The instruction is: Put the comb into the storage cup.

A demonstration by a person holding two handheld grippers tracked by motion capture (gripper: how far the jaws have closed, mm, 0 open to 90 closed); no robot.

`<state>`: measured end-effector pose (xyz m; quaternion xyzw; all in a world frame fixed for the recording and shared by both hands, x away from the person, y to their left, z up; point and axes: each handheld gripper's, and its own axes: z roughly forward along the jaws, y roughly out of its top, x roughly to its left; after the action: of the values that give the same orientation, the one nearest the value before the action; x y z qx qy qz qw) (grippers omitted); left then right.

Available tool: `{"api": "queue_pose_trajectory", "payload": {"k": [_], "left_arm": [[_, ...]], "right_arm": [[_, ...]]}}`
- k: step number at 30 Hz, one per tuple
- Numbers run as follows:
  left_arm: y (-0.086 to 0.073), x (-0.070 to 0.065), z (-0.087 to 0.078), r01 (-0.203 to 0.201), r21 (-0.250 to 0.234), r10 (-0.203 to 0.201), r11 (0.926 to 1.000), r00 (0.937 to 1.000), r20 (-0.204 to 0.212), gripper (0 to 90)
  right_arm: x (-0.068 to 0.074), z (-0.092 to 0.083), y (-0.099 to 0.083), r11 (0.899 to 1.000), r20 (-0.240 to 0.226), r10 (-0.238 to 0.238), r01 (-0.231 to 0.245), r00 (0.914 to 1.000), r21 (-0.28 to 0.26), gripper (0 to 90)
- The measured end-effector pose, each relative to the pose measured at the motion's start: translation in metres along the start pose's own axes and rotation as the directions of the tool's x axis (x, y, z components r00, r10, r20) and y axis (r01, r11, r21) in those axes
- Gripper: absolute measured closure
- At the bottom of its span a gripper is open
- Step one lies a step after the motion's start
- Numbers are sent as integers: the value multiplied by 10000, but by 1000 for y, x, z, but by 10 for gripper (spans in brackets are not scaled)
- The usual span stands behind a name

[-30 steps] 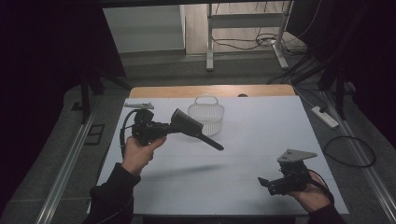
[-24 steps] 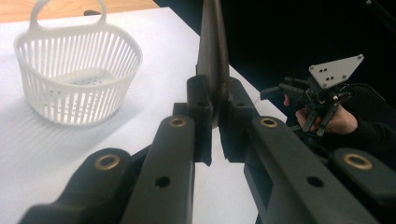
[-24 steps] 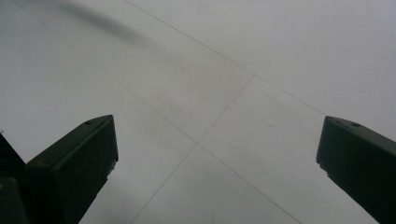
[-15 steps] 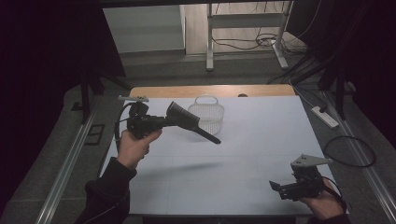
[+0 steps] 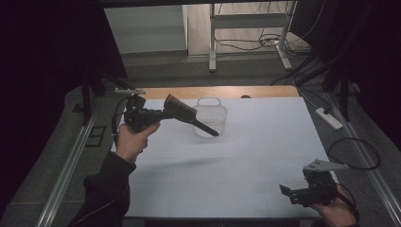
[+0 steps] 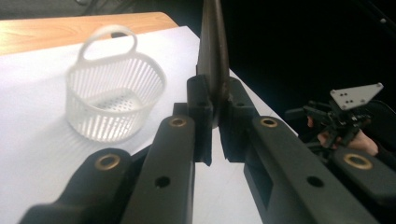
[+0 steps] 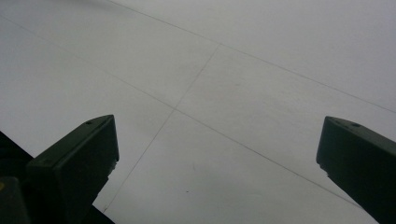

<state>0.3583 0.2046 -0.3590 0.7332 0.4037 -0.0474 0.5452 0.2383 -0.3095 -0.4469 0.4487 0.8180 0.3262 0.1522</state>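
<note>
The left gripper (image 5: 163, 113) clamps a flat black comb (image 5: 182, 109), seemingly toothed, near a slatted translucent basket (image 5: 210, 118); the right gripper's (image 7: 217, 154) jaws stand apart.

Our left gripper (image 5: 163, 113) raised, jaws clamped tight — our right gripper (image 5: 288, 191) low, jaws wide apart.

Each black tool, left (image 5: 163, 113) and right (image 5: 288, 191), is fitted with brass-coloured pivot pins; a dark sleeve (image 5: 101, 189) is worn.
</note>
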Motion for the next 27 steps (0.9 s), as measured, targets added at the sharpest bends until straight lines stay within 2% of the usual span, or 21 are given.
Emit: {"api": "queue_pose_trajectory", "payload": {"k": [12, 27], "left_arm": [[14, 13, 0, 228, -206, -237, 9995, 9987, -458, 837], [28, 30, 19, 428, -259, -450, 9987, 9950, -894, 837]], "right_arm": [[1, -3, -2, 9999, 87, -50, 51, 9999, -131, 0], [1, -5, -3, 9997, 121, -62, 64, 9999, -233, 3]]}}
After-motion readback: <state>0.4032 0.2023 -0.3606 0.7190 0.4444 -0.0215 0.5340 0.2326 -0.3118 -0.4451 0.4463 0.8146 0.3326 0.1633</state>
